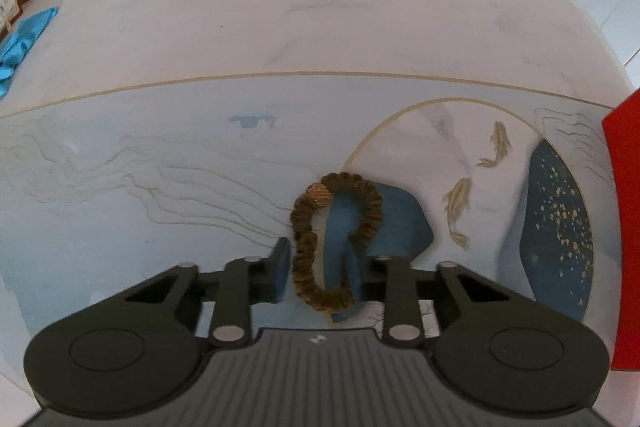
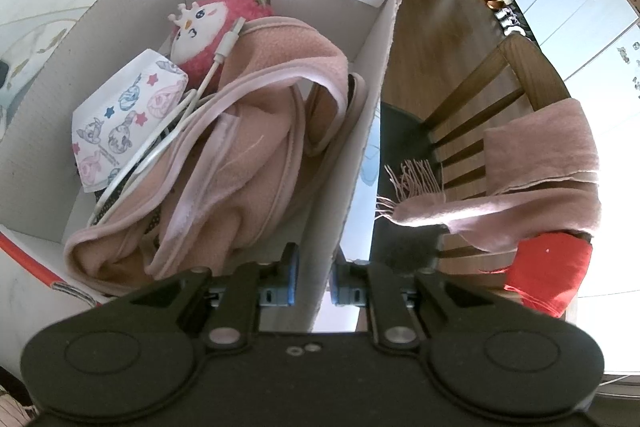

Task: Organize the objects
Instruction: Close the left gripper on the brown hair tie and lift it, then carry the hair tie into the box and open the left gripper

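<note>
Brown and fuzzy, the scrunchie [image 1: 336, 239] lies on the patterned table mat [image 1: 160, 163], its near loop pinched between the nearly closed fingers of the left gripper [image 1: 320, 267]. In the right wrist view, the right gripper [image 2: 313, 281] clamps the near wall of the cardboard box [image 2: 352, 155], pink blanket [image 2: 248, 147] ahead-left inside.

My left tongs [image 1: 318, 267]: matt black plastic w/ dull metal rivets, blue pads. Scrunchie [image 1: 334, 239] is fuzzy brown cloth, one shiny gold patch. Table mat [image 1: 160, 155] smooth, printed, low sheen. Box [image 2: 360, 115]: matt white cardboard, red outside. Inside: soft pink fleece [image 2: 256, 131], plush toy [image 2: 212, 31], glossy white cable [image 2: 160, 147]. Chair [image 2: 492, 87] varnished wood.
</note>
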Demonstrator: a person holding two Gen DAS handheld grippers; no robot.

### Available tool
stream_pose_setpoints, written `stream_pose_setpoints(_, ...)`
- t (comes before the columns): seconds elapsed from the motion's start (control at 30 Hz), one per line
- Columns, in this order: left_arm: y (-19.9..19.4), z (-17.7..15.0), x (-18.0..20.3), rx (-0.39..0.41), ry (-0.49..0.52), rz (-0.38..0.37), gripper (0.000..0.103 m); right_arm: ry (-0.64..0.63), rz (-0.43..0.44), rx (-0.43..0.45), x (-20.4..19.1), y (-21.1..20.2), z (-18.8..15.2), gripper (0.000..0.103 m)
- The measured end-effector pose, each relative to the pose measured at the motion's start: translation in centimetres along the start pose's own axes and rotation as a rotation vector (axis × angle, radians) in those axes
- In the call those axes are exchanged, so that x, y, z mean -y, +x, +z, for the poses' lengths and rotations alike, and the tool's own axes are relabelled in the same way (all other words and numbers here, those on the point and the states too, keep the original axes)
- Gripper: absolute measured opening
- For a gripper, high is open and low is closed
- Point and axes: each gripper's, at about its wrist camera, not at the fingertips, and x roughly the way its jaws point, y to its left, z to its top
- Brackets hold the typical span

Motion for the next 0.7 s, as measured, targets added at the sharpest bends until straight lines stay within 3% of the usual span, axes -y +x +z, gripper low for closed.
stream_pose_setpoints(0.13, -0.2, -0.1, 0.3, 0.008, 0.003, 0.009, 0.008, 0.000, 0.002, 0.002, 0.0, 0.0, 0.0, 0.013)
stream_pose_setpoints(0.4, -3.6, 0.2, 1.4, 0.051, 0.014, -0.049, 0.007, -0.002, 0.007, 0.006, 0.0, 0.0, 0.0, 0.013)
stream_pose_setpoints(0.7, -8.2, 0.4, 4.8, 0.106, 0.100, -0.153, 0.007, 0.007, 0.016, 0.027, 0.4, -0.2, -0.1, 0.007)
